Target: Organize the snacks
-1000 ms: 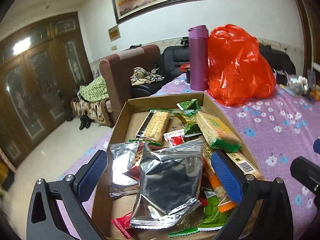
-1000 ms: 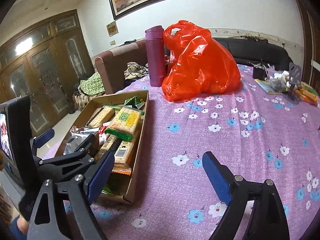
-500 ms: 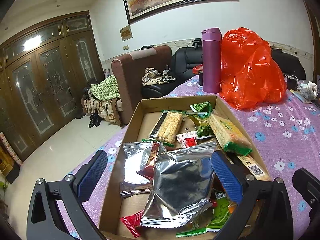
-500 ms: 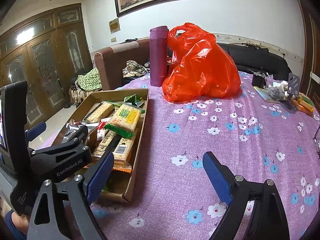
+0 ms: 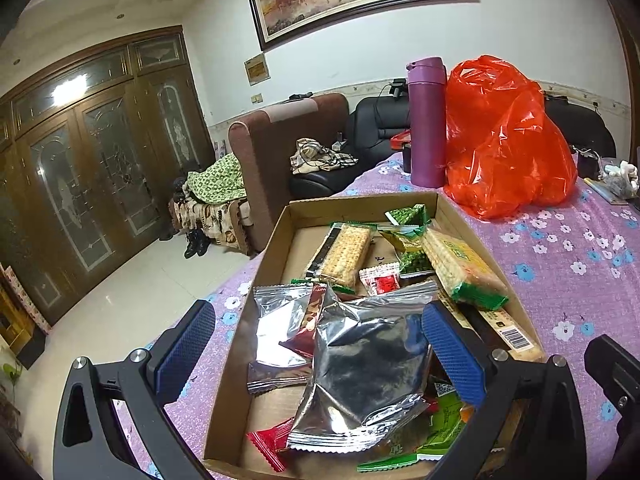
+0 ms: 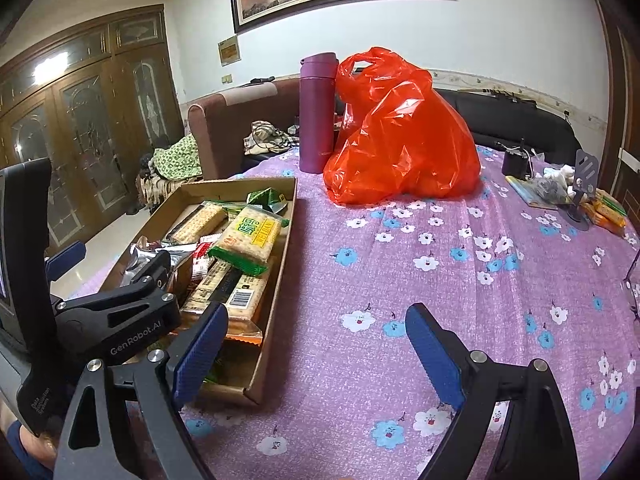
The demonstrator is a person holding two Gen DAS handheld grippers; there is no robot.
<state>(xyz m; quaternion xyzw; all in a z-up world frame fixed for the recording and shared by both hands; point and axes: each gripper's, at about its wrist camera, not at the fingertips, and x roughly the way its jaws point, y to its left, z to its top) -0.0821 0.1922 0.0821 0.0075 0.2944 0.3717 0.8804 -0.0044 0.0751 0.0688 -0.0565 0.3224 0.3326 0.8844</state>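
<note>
A shallow cardboard box (image 5: 362, 204) (image 6: 276, 280) full of snacks lies on the purple flowered tablecloth. On top lies a large silver foil packet (image 5: 364, 368), with a smaller silver packet (image 5: 280, 328), cracker packs (image 5: 346, 254) (image 6: 250, 236) and green sachets (image 5: 408, 216) around it. My left gripper (image 5: 320, 352) is open above the near end of the box, its fingers either side of the large silver packet, not touching it. My right gripper (image 6: 316, 356) is open and empty over bare cloth, just right of the box.
A purple flask (image 5: 428, 120) (image 6: 318, 112) and a bulging red plastic bag (image 5: 508, 140) (image 6: 400, 136) stand behind the box. Small items and orange packets (image 6: 604, 212) lie at the far right. The table edge drops to the floor left of the box.
Both grippers have risen and drawn back slightly, so the box looks lower and farther. Both stay open. The snacks have not moved.
</note>
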